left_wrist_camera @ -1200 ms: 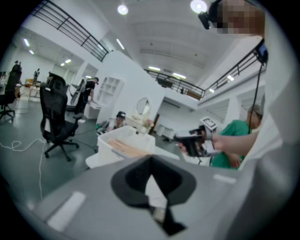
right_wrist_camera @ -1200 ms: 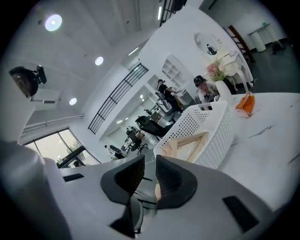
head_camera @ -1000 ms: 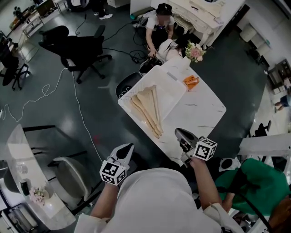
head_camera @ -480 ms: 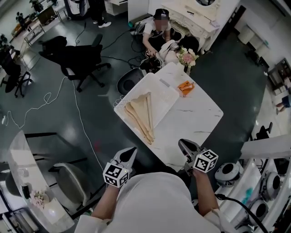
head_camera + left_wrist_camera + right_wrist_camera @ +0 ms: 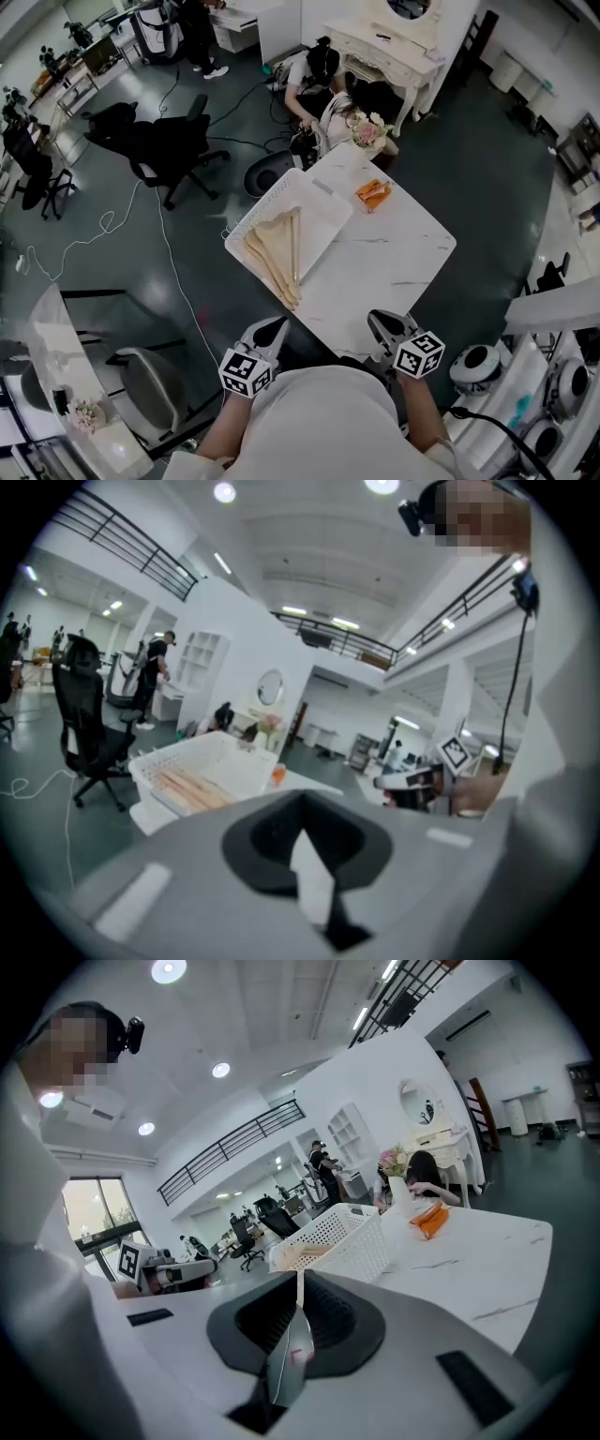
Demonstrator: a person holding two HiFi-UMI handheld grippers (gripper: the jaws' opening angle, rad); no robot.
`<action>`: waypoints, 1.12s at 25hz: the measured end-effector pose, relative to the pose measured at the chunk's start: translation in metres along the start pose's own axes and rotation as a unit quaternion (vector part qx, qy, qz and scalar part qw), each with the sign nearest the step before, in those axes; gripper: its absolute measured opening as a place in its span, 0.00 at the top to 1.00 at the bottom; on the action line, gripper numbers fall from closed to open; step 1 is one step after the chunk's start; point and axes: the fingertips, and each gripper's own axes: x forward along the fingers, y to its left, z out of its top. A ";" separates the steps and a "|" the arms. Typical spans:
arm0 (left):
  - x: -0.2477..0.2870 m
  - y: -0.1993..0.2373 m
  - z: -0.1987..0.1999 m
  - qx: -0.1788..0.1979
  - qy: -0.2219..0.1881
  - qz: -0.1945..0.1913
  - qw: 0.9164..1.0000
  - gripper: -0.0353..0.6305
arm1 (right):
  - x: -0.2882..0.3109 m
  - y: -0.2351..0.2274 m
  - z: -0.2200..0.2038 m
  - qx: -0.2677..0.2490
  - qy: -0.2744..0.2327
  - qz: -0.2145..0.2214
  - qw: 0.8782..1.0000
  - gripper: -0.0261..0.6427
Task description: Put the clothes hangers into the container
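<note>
The room is a wide hall with a dark grey floor (image 5: pixel 487 187), and white cables (image 5: pixel 103 230) trail across it on the left. A white marble-patterned bench (image 5: pixel 394 253) stands in the middle, turned cornerwise to the person holding the tongs. Black office chairs (image 5: pixel 173 145) stand well off to its left. A white dressing table (image 5: pixel 394 42) with a mirror is against the far wall. A person (image 5: pixel 314 75) crouches on the floor between that table and the bench's far corner.

On the bench's left corner sits a white perforated basket (image 5: pixel 319 216). Wooden clothes hangers (image 5: pixel 277 248) lie flat inside it in a loose fan, toward its near left side. Only bare bench top lies between the basket and the near edge.

The left tongs (image 5: pixel 274 326) hang off the bench's near-left edge and the right tongs (image 5: pixel 380 321) are over its near corner. Both are well apart from the basket. Each pair is pressed together with nothing pinched.

A small orange thing (image 5: pixel 373 193) lies on the bench just right of the basket. A bunch of pale pink flowers (image 5: pixel 366 131) stands at the far corner.
</note>
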 end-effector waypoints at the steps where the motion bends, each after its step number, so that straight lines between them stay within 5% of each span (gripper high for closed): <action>1: 0.000 -0.003 0.001 -0.001 -0.001 0.003 1.000 0.94 | -0.003 0.000 0.000 -0.009 0.002 -0.001 1.000 0.93; 8: -0.001 -0.030 -0.004 -0.006 -0.011 0.023 1.000 0.94 | -0.022 0.003 -0.004 -0.065 0.017 0.011 0.998 0.93; 19: -0.021 -0.075 -0.015 -0.010 -0.032 0.057 0.998 0.94 | -0.051 0.023 -0.014 -0.074 0.008 0.062 0.995 0.93; 28: -0.047 -0.068 -0.007 -0.016 -0.040 0.063 0.997 0.94 | -0.055 0.043 -0.005 -0.090 -0.005 0.052 0.995 0.94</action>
